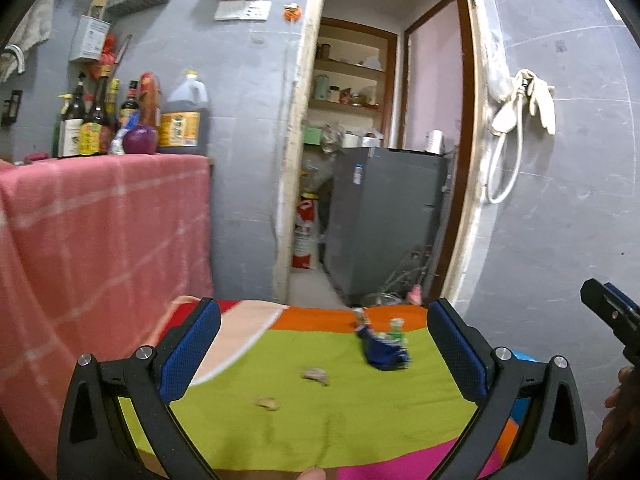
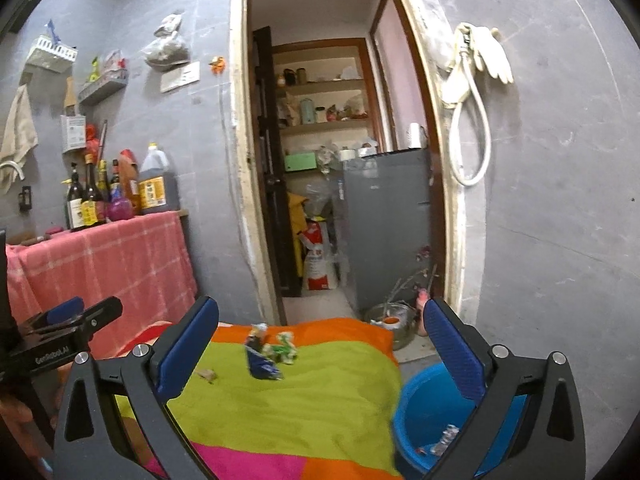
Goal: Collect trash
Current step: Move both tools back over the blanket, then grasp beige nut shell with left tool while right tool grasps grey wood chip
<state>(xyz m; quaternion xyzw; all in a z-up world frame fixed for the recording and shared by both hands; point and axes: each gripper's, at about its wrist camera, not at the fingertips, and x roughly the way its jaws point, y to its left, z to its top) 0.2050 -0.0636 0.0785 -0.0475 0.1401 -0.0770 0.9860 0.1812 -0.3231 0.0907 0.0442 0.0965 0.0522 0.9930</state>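
On the bright striped cloth point(image 1: 360, 420) point(image 2: 320, 408) lie a crumpled blue wrapper point(image 1: 382, 350) point(image 2: 260, 364), a green-and-white wrapper point(image 1: 396, 330) point(image 2: 284, 346) beside it, and two small brownish scraps point(image 1: 316, 376) point(image 1: 267, 402); one scrap point(image 2: 208, 375) shows in the right wrist view. My left gripper point(image 1: 324, 348) is open above the near part of the cloth, nothing between its blue pads. My right gripper point(image 2: 320, 348) is open too and holds nothing. A blue bin point(image 2: 432, 412) with a few wrappers inside stands on the floor at the cloth's right edge.
A pink checked cloth point(image 1: 100, 232) covers a counter at left, with bottles point(image 1: 92, 120) and an oil jug point(image 1: 182, 116) on it. An open doorway point(image 1: 380, 160) leads past a grey cabinet point(image 1: 384, 220). A glass bowl point(image 2: 390, 322) sits on the floor by the door frame.
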